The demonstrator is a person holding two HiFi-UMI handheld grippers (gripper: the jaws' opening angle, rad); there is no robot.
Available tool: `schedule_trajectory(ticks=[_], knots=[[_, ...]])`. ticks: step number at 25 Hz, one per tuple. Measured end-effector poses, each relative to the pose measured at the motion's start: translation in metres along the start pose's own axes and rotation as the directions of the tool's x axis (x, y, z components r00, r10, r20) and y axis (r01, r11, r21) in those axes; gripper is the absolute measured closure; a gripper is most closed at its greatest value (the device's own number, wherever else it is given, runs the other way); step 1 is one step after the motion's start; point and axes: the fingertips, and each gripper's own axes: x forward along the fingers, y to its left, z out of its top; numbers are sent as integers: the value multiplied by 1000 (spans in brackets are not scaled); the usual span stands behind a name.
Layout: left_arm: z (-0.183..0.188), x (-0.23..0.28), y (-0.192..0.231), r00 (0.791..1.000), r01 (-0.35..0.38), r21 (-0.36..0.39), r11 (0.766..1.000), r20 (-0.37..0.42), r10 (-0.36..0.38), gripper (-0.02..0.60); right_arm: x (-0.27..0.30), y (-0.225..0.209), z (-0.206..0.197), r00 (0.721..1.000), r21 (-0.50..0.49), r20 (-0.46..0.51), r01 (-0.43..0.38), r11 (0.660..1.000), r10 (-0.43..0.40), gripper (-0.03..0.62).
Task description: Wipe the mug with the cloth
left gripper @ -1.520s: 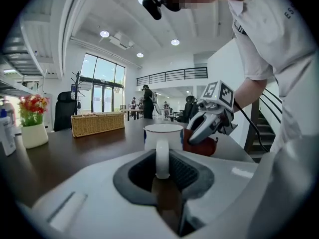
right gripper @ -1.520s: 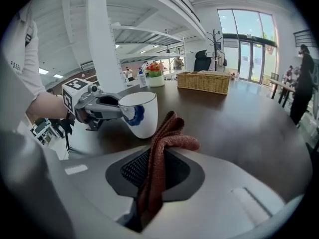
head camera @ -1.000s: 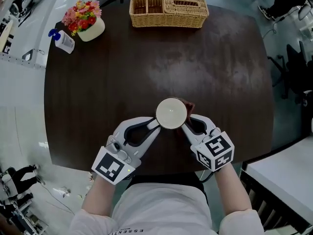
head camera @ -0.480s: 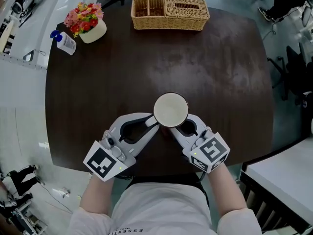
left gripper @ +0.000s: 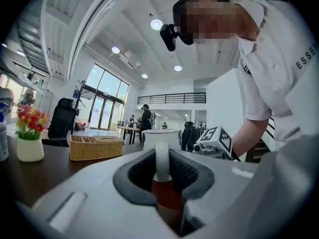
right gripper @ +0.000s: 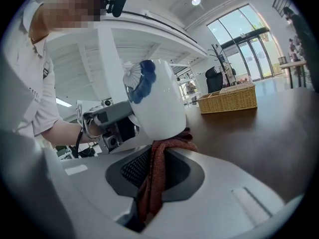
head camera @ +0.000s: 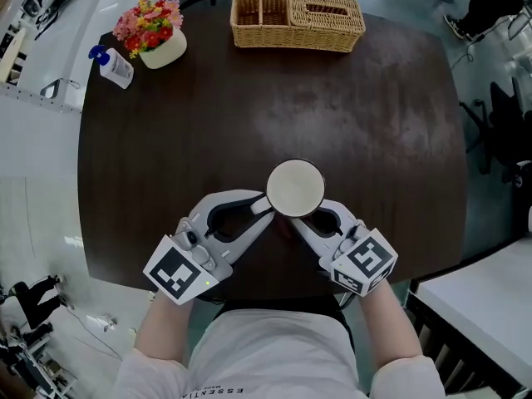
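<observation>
A white mug (head camera: 295, 187) is held up over the near part of the dark table (head camera: 166, 165), its mouth facing the head view. My left gripper (head camera: 263, 207) is shut on the mug's handle (left gripper: 162, 157), which stands upright between the jaws. My right gripper (head camera: 293, 222) is shut on a red-brown cloth (right gripper: 156, 176). The cloth's top presses against the lower side of the mug (right gripper: 157, 105), which carries a blue flower print. In the head view the cloth is hidden under the mug.
A wicker basket (head camera: 298, 19) stands at the table's far edge. A white pot of flowers (head camera: 155, 36) and a small pump bottle (head camera: 112, 66) stand at the far left corner. The person's body is close to the near table edge.
The mug has shifted slightly away and now covers the cloth that showed at its right a second ago. My right gripper has moved left under the mug.
</observation>
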Motion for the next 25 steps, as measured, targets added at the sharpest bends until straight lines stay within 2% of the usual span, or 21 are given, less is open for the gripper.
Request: schedule_trajectory(ticks=[3,6,8,10,15,17,20,21,25], knots=[[-5,0,1,1000,-1,0,1000,-6,1,515,-10,-9,-5,999,21,-11,31,999,-31,514],[-12,2,-1,1000,17,40,999,-26,-16,516,-22,-28,-13,990,12,-47,134,991,-134,514],[-19,6,-4,998,43,121,992,-52,-37,517,-32,-45,-17,969,-19,-72,237,971,-238,514],[-26,9,-7,996,66,169,983,-66,-55,517,-42,-59,-15,945,-43,-66,318,947,-320,513],[-49,18,-6,996,66,185,981,-70,-54,517,-54,-81,-10,896,-41,-38,440,897,-442,514],[-61,21,-2,995,54,170,984,-86,-40,517,-53,-87,-14,883,-36,-44,466,884,-467,513],[-81,23,3,993,21,87,996,-122,-11,517,-53,-90,-22,874,-16,-56,483,876,-483,513],[-84,24,4,992,19,83,996,-128,-8,517,-53,-90,-24,874,-7,-57,482,876,-482,513],[-90,25,3,991,49,157,986,-133,-28,517,-48,-88,-29,894,17,-65,446,895,-444,513]])
